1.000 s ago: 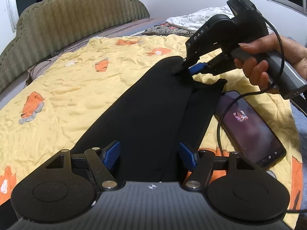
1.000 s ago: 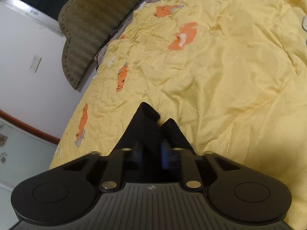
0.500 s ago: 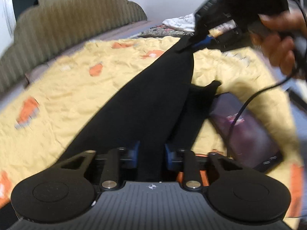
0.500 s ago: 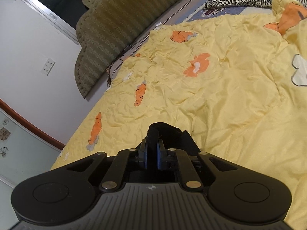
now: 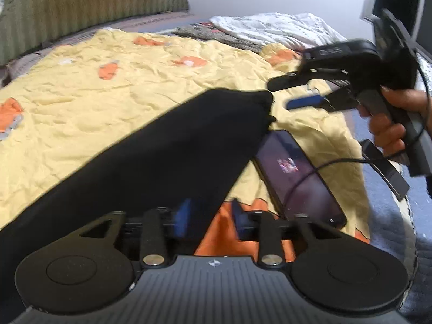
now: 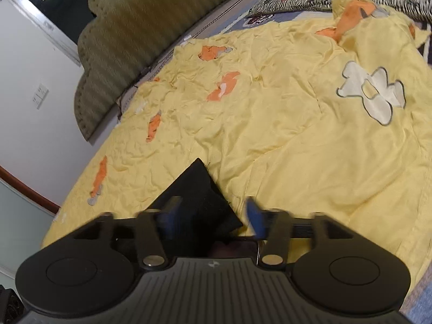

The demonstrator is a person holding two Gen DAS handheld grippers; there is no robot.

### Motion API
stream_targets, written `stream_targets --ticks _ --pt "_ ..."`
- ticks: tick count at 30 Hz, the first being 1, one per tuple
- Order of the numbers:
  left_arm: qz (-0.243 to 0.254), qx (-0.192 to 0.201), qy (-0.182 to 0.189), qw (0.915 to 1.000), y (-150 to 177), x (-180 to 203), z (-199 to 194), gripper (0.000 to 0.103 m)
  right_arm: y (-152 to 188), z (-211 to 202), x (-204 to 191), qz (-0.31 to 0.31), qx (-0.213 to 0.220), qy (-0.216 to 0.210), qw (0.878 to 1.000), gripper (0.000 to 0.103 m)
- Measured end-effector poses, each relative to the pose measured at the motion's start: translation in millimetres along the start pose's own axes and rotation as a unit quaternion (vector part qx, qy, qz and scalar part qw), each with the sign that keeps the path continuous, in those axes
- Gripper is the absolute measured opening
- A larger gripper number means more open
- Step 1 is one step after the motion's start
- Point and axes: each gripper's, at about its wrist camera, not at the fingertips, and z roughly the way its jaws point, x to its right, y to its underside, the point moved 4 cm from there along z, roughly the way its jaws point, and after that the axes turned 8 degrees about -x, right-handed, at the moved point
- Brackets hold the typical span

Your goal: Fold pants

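Both jaws have just been opening: left tool [image 5: 209, 220] and right tool [image 6: 210, 217] are apart, gripping nothing. Long black fabric pants [image 5: 151, 156] overlap the dark glossy phone [image 5: 297, 178]; the next fold may drag it or its cable.

A yellow quilt [image 5: 113, 113] with orange patches covers the bed, wrinkled all over; a white bear shape [image 6: 370, 94] is stitched near its right side. A dark phone [image 5: 299, 178] lies face up on the quilt, screen lit, with a black cable [image 5: 332, 166] running across it. Behind stand a green ribbed headboard [image 5: 89, 2], a zebra-print cloth [image 6: 324, 2] and a white sheet [image 5: 272, 27]. A switch [image 6: 40, 95] is on the wall.
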Motion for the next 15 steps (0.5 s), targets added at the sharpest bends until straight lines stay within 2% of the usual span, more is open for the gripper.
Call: stream_targets --ticks 2,6,11,15 --pt "-0.005 0.021 -0.015 0.9997 0 -5 -10 0.060 1 0 3 0.004 -0.004 0.000 1.000 0.059" --pt "-0.024 0.044 -0.031 0.9983 0 -17 -29 0.064 3 10 12 0.036 -0.029 -0.019 0.999 0.059" --pt "-0.030 0.053 -0.062 0.9962 3 -27 -42 0.070 4 27 14 0.070 -0.053 -0.025 0.996 0.058" --pt "-0.038 0.056 -0.067 0.9955 3 -33 -44 0.072 -1 36 15 0.107 -0.064 -0.042 0.991 0.058"
